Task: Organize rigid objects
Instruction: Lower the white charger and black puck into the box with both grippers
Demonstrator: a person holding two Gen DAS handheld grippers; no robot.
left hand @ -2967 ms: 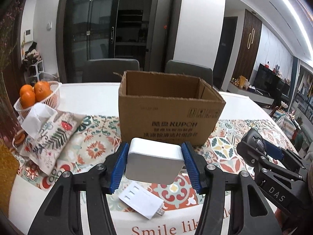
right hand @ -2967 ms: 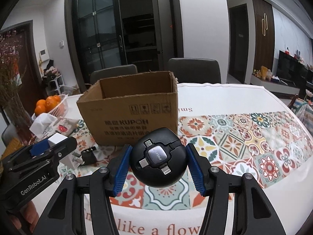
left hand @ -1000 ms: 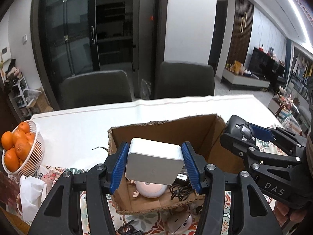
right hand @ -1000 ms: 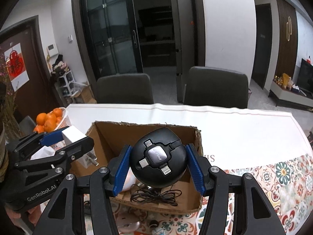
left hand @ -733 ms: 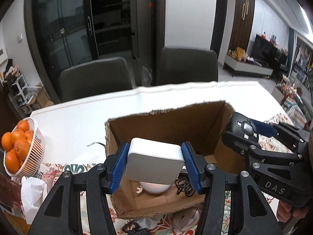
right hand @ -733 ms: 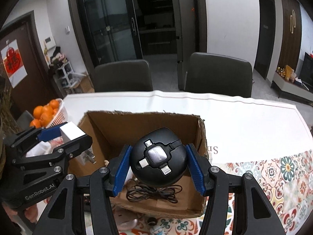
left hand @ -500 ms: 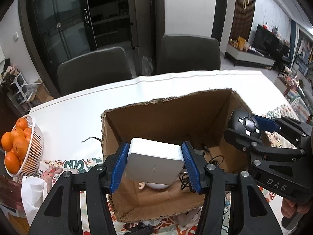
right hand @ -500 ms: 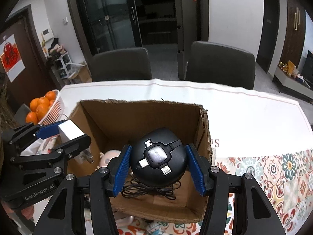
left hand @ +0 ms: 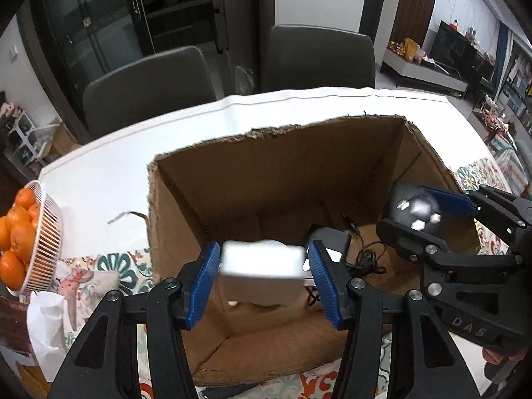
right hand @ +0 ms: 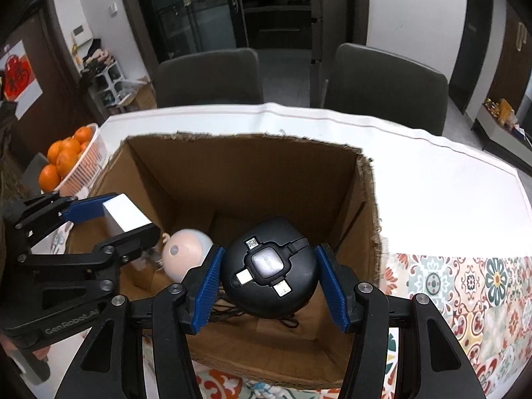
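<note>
An open cardboard box (left hand: pixel 266 133) (right hand: pixel 232 138) stands on the table right below both grippers. My left gripper (left hand: pixel 263 249) (right hand: pixel 133 214) is shut on a white charger block (left hand: pixel 262 262) (right hand: pixel 124 214), held over the box's left half; the block looks blurred in the left wrist view. My right gripper (right hand: pixel 269 252) (left hand: pixel 410 209) is shut on a round black cable hub (right hand: pixel 269 276) (left hand: pixel 415 209) over the right half. Inside lie a pale round toy head (right hand: pixel 186 256), a dark adapter (left hand: pixel 329 237) and a black cable (left hand: pixel 365 262).
A white basket of oranges (left hand: pixel 20 242) (right hand: pixel 66 159) sits left of the box, with crumpled white tissue (left hand: pixel 43 326) in front of it. A patterned tablecloth (right hand: pixel 465 299) covers the near table. Two dark chairs (right hand: pixel 209 76) stand behind the far edge.
Both grippers rose from the tablecloth with their objects, came over the box, then sank and tipped downward toward its inside. The box opening now fills both views.
</note>
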